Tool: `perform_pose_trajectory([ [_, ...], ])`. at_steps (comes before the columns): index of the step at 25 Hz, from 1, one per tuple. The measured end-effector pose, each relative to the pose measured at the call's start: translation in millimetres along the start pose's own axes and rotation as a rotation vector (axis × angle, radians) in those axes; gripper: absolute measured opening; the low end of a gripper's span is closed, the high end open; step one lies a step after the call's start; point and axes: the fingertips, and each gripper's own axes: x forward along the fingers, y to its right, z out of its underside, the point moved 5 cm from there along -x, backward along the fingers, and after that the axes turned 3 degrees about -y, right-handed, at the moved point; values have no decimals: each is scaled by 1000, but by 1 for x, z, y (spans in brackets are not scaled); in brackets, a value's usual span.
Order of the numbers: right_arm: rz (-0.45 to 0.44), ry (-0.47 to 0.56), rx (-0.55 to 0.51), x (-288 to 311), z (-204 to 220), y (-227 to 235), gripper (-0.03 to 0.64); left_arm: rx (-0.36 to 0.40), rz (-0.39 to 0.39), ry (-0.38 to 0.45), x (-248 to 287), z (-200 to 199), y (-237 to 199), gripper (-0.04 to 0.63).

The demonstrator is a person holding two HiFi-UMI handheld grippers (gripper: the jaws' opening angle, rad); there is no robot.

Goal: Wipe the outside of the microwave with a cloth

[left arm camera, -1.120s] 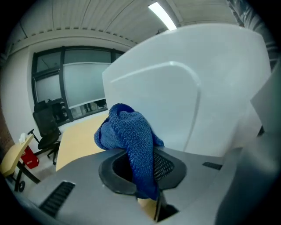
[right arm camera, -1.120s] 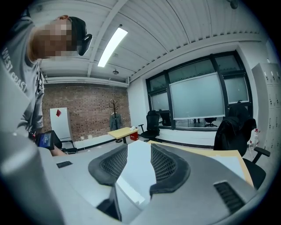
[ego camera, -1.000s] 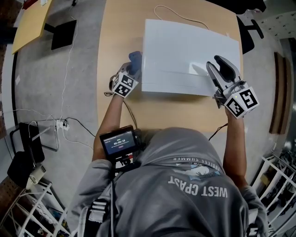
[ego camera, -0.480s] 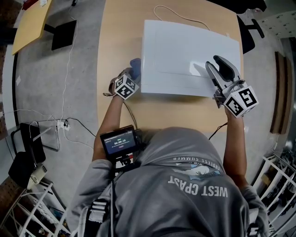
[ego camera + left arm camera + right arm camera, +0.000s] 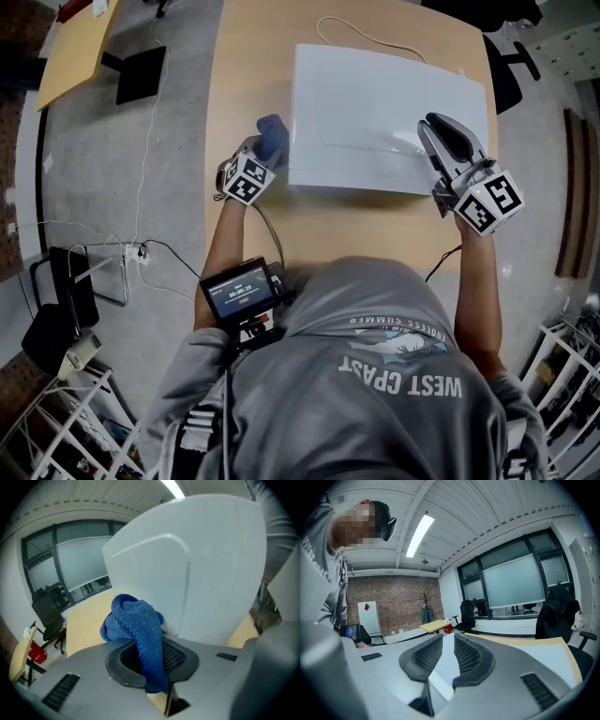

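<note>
Snugly in left gripper [image 5: 151, 657]: blue cloth [image 5: 136, 620]

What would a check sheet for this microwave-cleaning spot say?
Surface: bare wooden table.
Job's things: white microwave on the table; blue cloth at its left side.
Clutter: nothing seen on the table.
Grippers: left gripper shut on the cloth. Right gripper is over the microwave's top; its jaws have just been closing, a narrow gap is left, and nothing is between them.
Cables: white cable on the table behind the microwave; more cables on the grey floor.
Surroundings: second table, white rack.
</note>
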Motion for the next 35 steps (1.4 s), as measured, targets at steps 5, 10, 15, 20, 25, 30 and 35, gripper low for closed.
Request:
perform_pose_trajectory([
  [5,-40,34,-4,-1,-11,-20,62,-45,-93,86,-57,-19,-19,72],
  [10,-71,59,-32,-4,-13,-23,60,-97,-168,254,-108,-66,-29,72],
  [15,-106,87,-46,-10,-16,-26,58,-107,-221,435,-162,-122,-28,72],
  [20,-131,116,-65,-15,-19,-31,49,-136,-164,668,-205,-167,-18,72],
  [25,-134,122,-79,-25,-20,-25,33,-147,-11,851,-219,-201,-3,72],
  [30,-117,83,-82,-32,-15,-23,21,-53,76,865,-220,-219,18,72],
  [35,-99,77,-72,-41,-11,-23,21,-24,107,867,-221,-226,26,72],
])
